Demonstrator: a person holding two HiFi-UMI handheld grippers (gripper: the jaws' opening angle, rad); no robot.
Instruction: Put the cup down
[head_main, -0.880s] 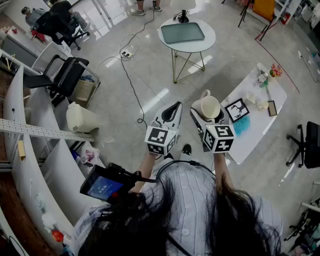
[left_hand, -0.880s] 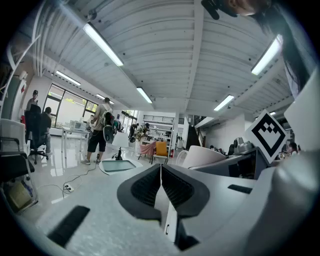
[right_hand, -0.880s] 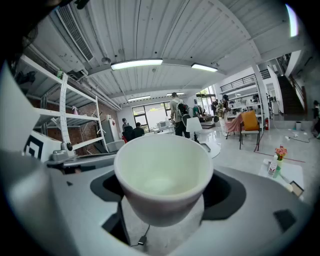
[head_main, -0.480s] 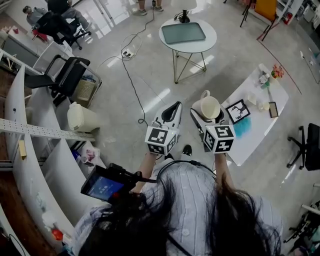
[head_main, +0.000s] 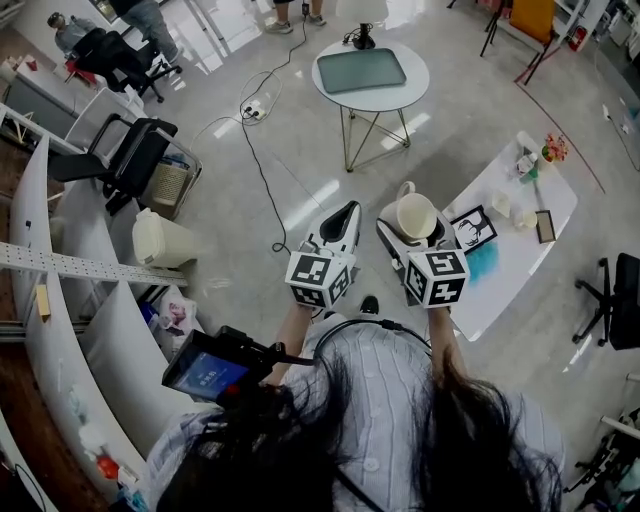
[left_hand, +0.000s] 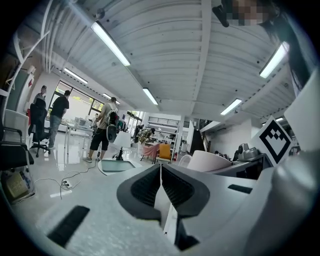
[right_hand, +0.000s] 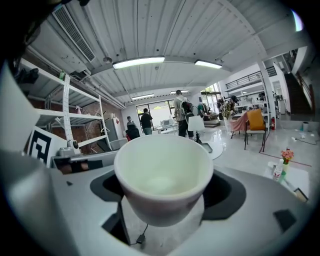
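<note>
I work in a big open-plan lab or office space: a glossy pale floor (head_main: 300, 165) runs between a round white table (head_main: 420, 82), a long white table (head_main: 515, 255), curved white desks (head_main: 120, 340) and black office chairs (head_main: 130, 155), with a cable (head_main: 262, 185) trailing to a power strip (head_main: 252, 107). Overhead I see strip lights (left_hand: 111, 44) on a ribbed ceiling (left_hand: 170, 50). Metal shelving (right_hand: 65, 107) lines a brick wall (right_hand: 86, 127), and people (left_hand: 104, 131) stand near tall windows (left_hand: 80, 101).

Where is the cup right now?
Head view, centre-right: the white cup is gripped in the right tongs, up in the air, just left of the framed picture on the white table.
</note>
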